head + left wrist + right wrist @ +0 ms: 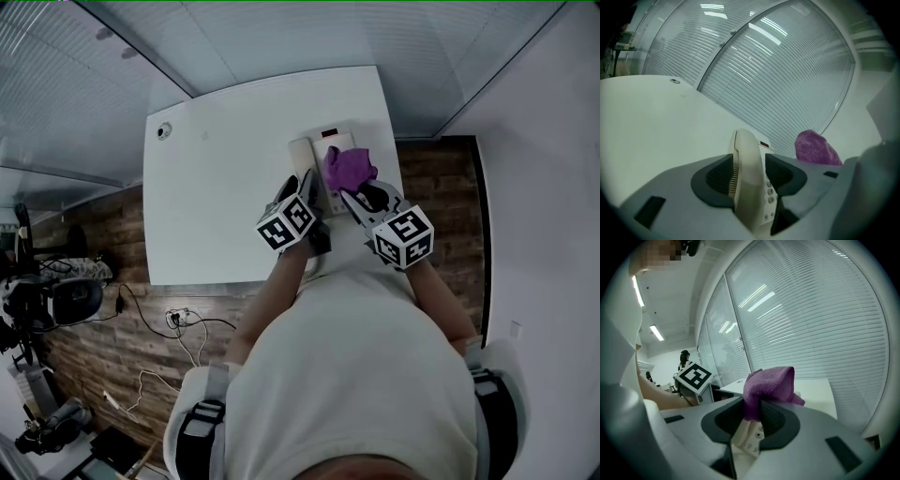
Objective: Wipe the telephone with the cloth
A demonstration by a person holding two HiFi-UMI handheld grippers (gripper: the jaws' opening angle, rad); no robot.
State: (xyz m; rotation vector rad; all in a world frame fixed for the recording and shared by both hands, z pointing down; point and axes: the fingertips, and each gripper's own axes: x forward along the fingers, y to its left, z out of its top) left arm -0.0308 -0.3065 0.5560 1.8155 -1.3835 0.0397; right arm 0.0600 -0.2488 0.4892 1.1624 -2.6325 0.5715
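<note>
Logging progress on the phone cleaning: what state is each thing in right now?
Left hand-held gripper: shut on handset.
Right hand-held gripper: shut on cloth.
Handset: clamped between the left jaws; whether it is lifted off its cradle cannot be told.
Cloth: bunched, held over the telephone keys.
Telephone: sitting on the table, near its far edge.
</note>
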